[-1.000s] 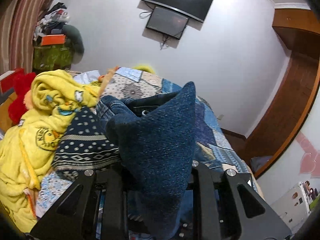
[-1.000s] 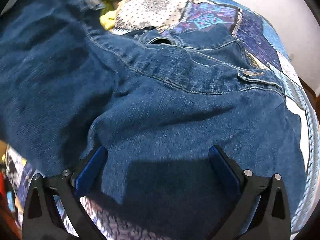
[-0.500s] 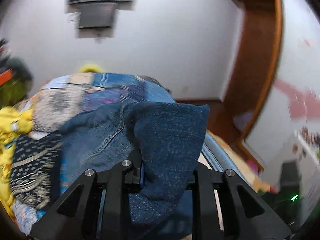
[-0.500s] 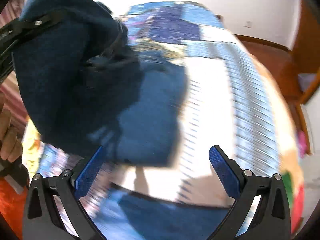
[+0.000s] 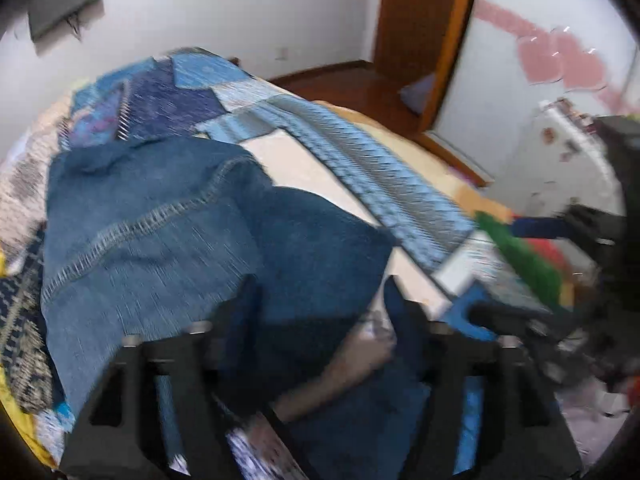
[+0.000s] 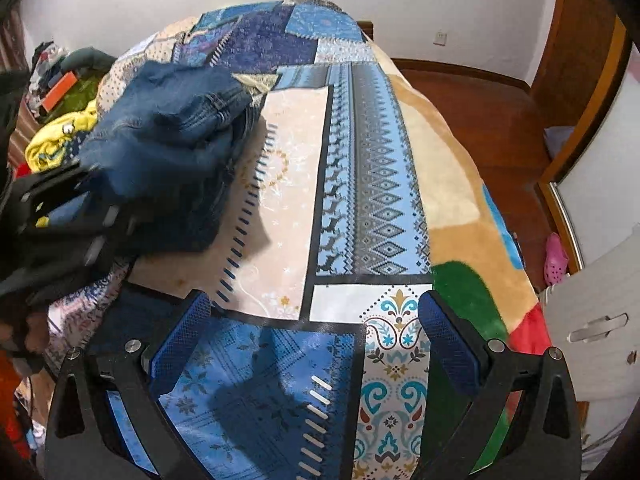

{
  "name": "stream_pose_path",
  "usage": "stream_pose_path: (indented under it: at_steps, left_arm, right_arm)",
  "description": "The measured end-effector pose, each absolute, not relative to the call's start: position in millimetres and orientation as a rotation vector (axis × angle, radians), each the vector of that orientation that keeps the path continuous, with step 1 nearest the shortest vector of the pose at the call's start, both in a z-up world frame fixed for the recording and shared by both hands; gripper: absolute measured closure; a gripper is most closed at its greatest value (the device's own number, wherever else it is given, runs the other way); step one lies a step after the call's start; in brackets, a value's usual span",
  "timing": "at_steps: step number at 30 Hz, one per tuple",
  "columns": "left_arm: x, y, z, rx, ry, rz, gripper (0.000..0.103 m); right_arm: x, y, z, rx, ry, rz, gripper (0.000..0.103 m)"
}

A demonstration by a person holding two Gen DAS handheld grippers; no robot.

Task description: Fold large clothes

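Note:
Dark blue denim jeans [image 5: 160,220] lie folded in a heap on the patchwork bedspread [image 5: 360,168]. My left gripper [image 5: 320,300] hangs low over their near fold. Its jaws are opening, and the denim lies loose between the two black fingers [image 5: 240,304]. In the right wrist view the jeans [image 6: 172,132] sit at the left, with the left gripper [image 6: 60,208] against their near edge. My right gripper [image 6: 312,340] stands open over bare bedspread [image 6: 360,160] to the right of the jeans, with nothing between its blue pads [image 6: 180,340].
A yellow blanket [image 6: 60,136] and a dotted dark cloth [image 5: 20,320] lie left of the jeans. Wooden floor [image 6: 480,120], a door frame [image 6: 580,100], a white cabinet [image 6: 592,320] and a pink shoe [image 6: 556,258] lie off the bed's right side. A screen [image 5: 60,4] hangs on the wall.
My left gripper swung right and down with the denim fold, laid it on the jeans, and its jaws spread. My right gripper moved off the jeans to the bare bedspread.

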State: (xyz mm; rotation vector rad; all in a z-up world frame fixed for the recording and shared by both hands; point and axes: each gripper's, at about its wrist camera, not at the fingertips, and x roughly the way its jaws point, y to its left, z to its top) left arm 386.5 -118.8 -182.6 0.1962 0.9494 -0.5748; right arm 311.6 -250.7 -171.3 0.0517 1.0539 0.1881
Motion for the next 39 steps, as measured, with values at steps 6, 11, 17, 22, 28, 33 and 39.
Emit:
stream_pose_path:
  at_steps: [6, 11, 17, 22, 28, 33, 39]
  left_arm:
    - [373, -62, -141, 0.109, 0.871, -0.444, 0.014]
    - [373, -6, -122, 0.128, 0.778, -0.232, 0.006]
    - [389, 43, -145, 0.087, 0.843, -0.097, 0.006]
    - [392, 63, -193, 0.078, 0.979, -0.078, 0.005]
    - [380, 72, -197, 0.047, 0.974, -0.152, 0.001]
    - [400, 66, -171, 0.147, 0.92, -0.115, 0.001]
    - [439, 56, -155, 0.147, 0.864, -0.105, 0.001]
  right_arm:
    - [322, -239, -140, 0.074, 0.95, 0.223, 0.0]
    - [341, -210, -117, 0.057, 0.872, 0.271, 0.0]
    - [370, -167, -123, -0.008, 0.849, 0.308, 0.0]
    - [387, -160, -163, -0.065, 0.952, 0.266, 0.0]
    - [388, -201, -191, 0.046, 1.061, 0.29, 0.0]
    - [390, -208, -168, 0.076, 1.054, 0.285, 0.0]
    - [414, -180, -139, 0.064, 0.964, 0.37, 0.0]
